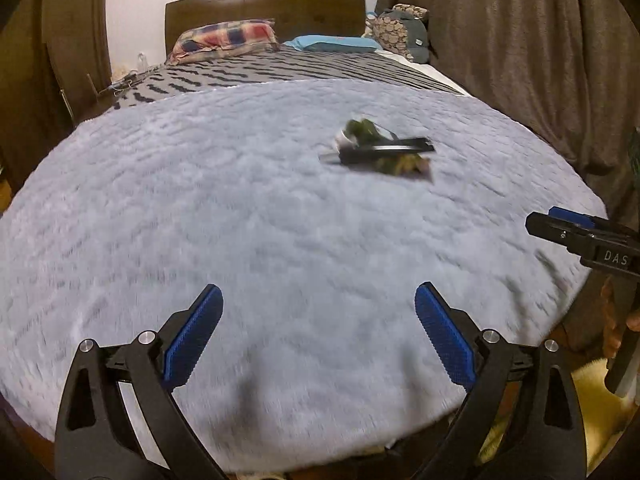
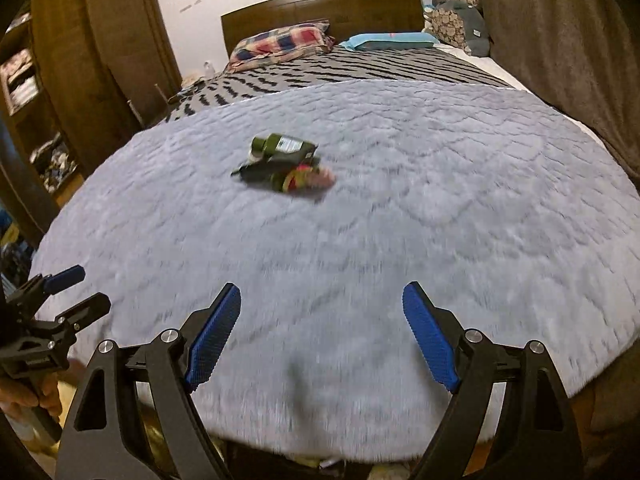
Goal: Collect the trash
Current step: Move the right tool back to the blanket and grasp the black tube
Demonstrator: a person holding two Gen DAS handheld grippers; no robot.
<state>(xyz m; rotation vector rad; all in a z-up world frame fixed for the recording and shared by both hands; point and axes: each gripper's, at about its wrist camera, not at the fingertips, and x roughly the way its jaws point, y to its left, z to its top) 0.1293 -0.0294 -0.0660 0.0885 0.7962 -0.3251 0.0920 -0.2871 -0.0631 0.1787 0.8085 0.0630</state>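
Note:
A small heap of trash [image 1: 380,152] lies on the grey fluffy blanket [image 1: 200,208] in the middle of the bed: dark green wrappers, a black strip and a red-yellow wrapper, also in the right wrist view [image 2: 286,164]. My left gripper [image 1: 318,300] is open and empty over the blanket's near edge, well short of the heap. My right gripper [image 2: 322,300] is open and empty, also near the front edge. Each gripper shows at the side of the other's view: right gripper [image 1: 580,236], left gripper [image 2: 76,292].
A patterned bedspread [image 1: 280,70], a plaid pillow [image 1: 228,38] and a blue pillow [image 1: 336,44] lie toward the wooden headboard [image 1: 264,4]. A brown curtain [image 1: 520,40] hangs along the right. A wooden wardrobe [image 2: 80,60] stands on the left.

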